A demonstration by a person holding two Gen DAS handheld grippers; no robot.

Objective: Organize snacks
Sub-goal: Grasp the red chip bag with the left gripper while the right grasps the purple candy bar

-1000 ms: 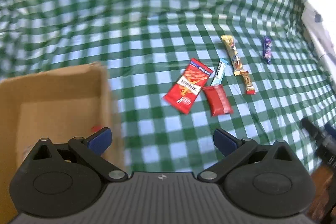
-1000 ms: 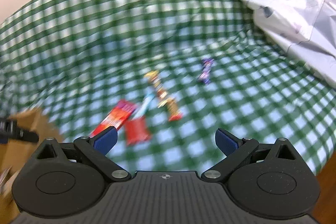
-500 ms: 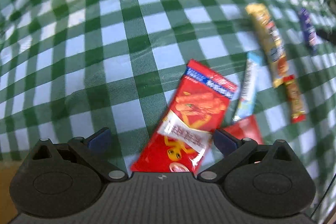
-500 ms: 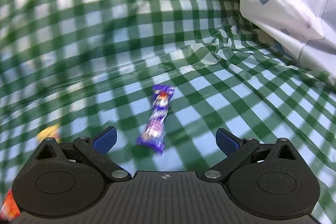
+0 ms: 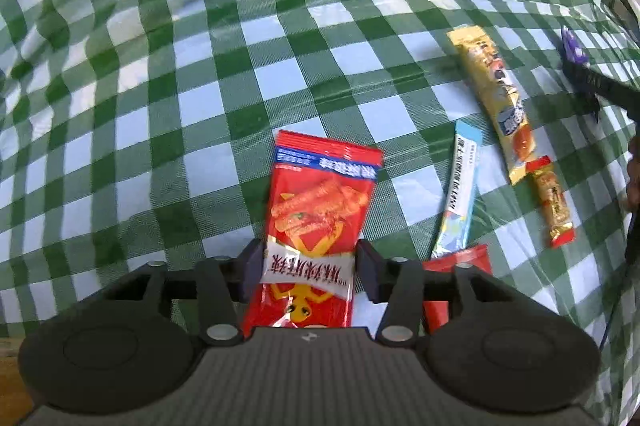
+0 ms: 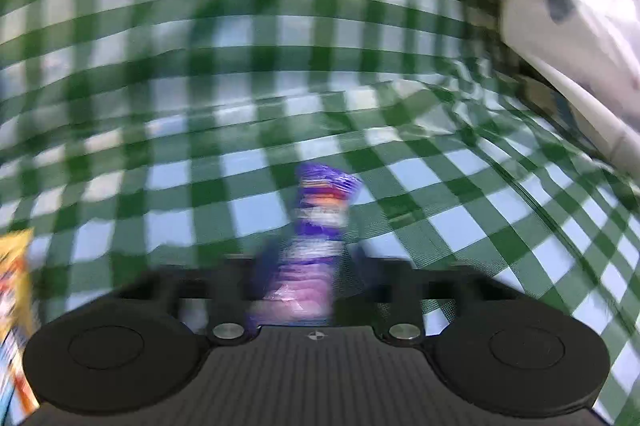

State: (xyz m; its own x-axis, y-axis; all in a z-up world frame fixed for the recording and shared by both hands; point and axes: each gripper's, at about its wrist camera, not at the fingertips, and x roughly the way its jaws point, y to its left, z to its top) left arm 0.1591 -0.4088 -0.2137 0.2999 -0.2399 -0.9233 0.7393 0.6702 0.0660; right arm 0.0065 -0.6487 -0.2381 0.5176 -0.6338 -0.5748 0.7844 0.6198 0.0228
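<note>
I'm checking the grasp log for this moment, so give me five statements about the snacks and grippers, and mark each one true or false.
1. The left gripper has its jaws closed on the big red snack packet. True.
2. The right gripper is wide open over bare cloth. False: its jaws are drawn in around the purple candy wrapper, though blur hides the contact.
3. The long yellow snack stick lies on the green checked cloth. True.
4. The light blue sachet is held by the left gripper. False: it lies on the cloth, right of the red packet.
5. A cardboard box fills the left wrist view. False: no box is visible there.
</note>
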